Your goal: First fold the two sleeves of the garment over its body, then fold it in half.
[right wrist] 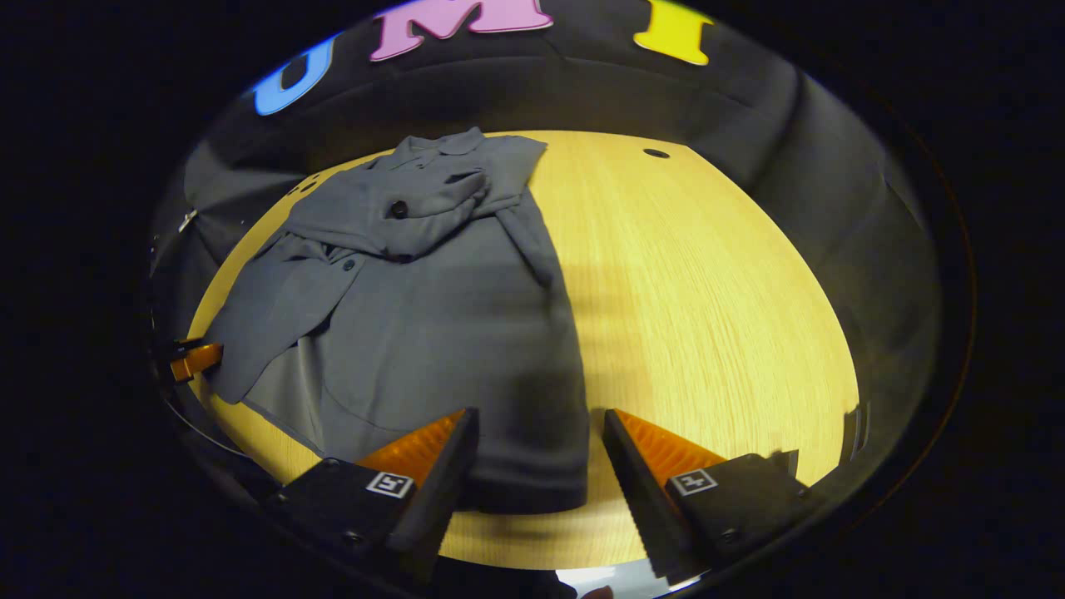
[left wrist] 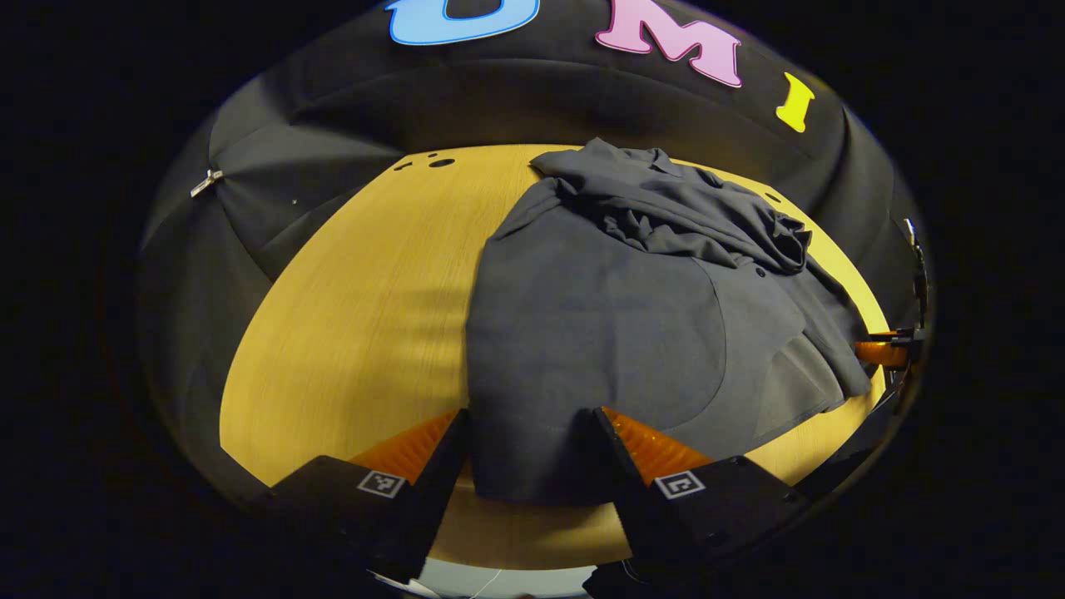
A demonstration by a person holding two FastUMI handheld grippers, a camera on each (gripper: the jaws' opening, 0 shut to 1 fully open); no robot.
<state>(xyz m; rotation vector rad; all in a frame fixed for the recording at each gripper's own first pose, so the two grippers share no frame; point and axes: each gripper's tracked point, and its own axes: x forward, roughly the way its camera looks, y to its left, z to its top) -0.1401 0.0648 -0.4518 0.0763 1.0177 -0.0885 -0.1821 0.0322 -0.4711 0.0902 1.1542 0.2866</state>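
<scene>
While both grippers' jaws gape, the garment [left wrist: 599, 333] lies on the table [left wrist: 349, 316].

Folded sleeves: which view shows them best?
The right gripper view: the folded sleeves lie flat across the garment, cuff button visible. The left gripper view shows the sleeves as a bunched heap, layers hard to separate.

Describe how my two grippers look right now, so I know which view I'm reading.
Left gripper: two wedge-shaped fingers with ribbed inner faces, each on a black block carrying a small square black-and-white marker. Right gripper: the same build, with ridged finger faces and a square marker on each black block.
</scene>
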